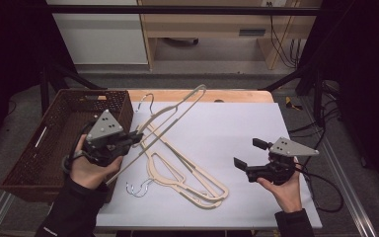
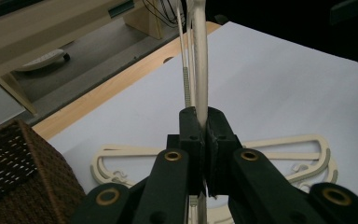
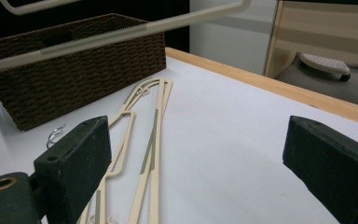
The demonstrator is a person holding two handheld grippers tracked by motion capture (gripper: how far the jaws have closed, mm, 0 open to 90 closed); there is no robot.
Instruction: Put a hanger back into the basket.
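My left gripper (image 1: 137,137) is shut on a cream plastic hanger (image 1: 177,106), which is lifted off the table and slants from near my left hand up toward the table's far edge. In the left gripper view the jaws (image 2: 205,123) pinch the hanger's thin bar (image 2: 199,56) between the pads. Two or three more cream hangers (image 1: 187,177) lie stacked on the white sheet (image 1: 242,123), their metal hooks (image 1: 138,188) near the front. My right gripper (image 1: 249,153) hovers open over the sheet's right part, nothing between its pads (image 3: 74,158). The held hanger (image 3: 121,32) crosses the top of the right gripper view.
A dark woven basket (image 1: 39,148) stands at the table's left edge, right beside my left hand. A wooden table strip (image 1: 237,95) borders the sheet at the back. Cables trail off at the right (image 1: 325,192).
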